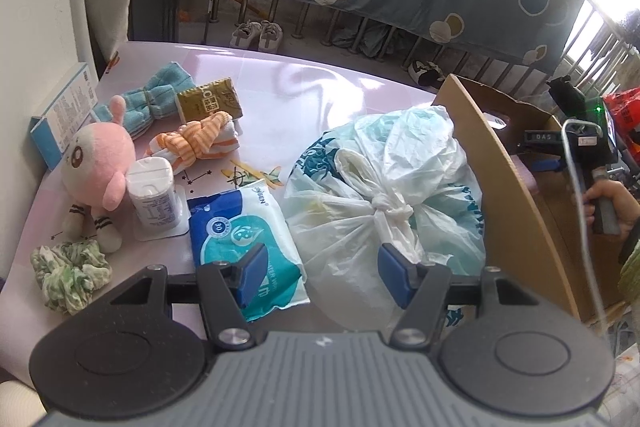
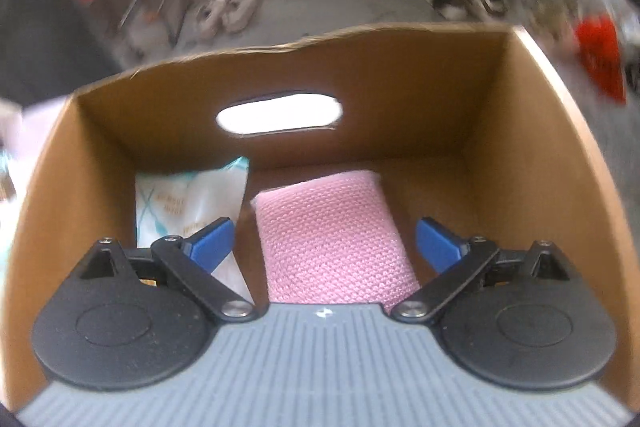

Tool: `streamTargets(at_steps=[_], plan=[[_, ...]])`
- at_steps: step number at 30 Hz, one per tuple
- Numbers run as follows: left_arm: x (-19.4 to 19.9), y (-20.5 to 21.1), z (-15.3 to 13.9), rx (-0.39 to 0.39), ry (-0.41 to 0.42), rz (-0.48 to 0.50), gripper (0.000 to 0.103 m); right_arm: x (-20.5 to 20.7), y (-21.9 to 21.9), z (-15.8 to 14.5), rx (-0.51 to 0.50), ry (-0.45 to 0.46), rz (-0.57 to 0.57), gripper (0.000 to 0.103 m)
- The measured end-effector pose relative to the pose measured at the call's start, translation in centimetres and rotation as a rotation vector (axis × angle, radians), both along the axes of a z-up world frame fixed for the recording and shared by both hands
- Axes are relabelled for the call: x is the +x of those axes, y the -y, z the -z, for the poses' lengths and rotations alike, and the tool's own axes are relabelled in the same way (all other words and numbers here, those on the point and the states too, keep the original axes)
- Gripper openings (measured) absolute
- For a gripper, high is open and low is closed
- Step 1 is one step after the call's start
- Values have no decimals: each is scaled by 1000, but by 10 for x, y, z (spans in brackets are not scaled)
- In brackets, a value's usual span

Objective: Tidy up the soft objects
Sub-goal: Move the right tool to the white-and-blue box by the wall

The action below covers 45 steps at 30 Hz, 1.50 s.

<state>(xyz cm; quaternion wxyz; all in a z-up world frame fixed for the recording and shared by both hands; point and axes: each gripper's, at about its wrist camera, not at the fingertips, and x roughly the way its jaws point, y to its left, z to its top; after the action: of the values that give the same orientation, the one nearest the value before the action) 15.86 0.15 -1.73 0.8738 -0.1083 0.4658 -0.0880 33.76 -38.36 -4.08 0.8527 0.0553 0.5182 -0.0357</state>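
Drop-off done in the box, next soft thing waiting on the tabletop

Left view: left tool (image 1: 320,273) hangs half-open and empty over the wipes pack (image 1: 240,227) and tied bag (image 1: 384,199), with the plush (image 1: 100,159) and towels nearby. Right view: right tool (image 2: 325,245) is spread wide over the box (image 2: 500,131), pink cloth (image 2: 328,231) lying loose inside. Next, I'd guess: grab another soft piece.

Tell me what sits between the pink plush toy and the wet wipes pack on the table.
In the left wrist view, a small white bottle stands between the pink plush toy and the wet wipes pack, against the toy.
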Motion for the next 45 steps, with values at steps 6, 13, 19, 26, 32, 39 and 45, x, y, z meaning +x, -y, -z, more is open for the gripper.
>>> streamTargets(at_steps=[6, 13, 19, 26, 32, 39, 45], plan=[[-13, -6, -3, 62, 29, -25, 65, 7, 15, 9, 94, 61, 47, 97], [-40, -20, -12, 152, 127, -73, 70, -19, -6, -53, 40, 155, -14, 98], [-69, -38, -15, 206, 186, -102, 73, -45, -47, -110, 151, 224, -114, 98], [-97, -75, -19, 269, 256, -184, 73, -66, -136, -140, 320, 219, -271, 97], [-116, -120, -12, 347, 289, -355, 73, -61, -247, -130, 506, 153, -419, 88], [-141, -180, 1, 404, 278, -500, 73, -42, -415, -74, 480, -6, -637, 58], [-157, -229, 17, 417, 245, -596, 73, -13, -521, -22, 371, -73, -700, 45]])
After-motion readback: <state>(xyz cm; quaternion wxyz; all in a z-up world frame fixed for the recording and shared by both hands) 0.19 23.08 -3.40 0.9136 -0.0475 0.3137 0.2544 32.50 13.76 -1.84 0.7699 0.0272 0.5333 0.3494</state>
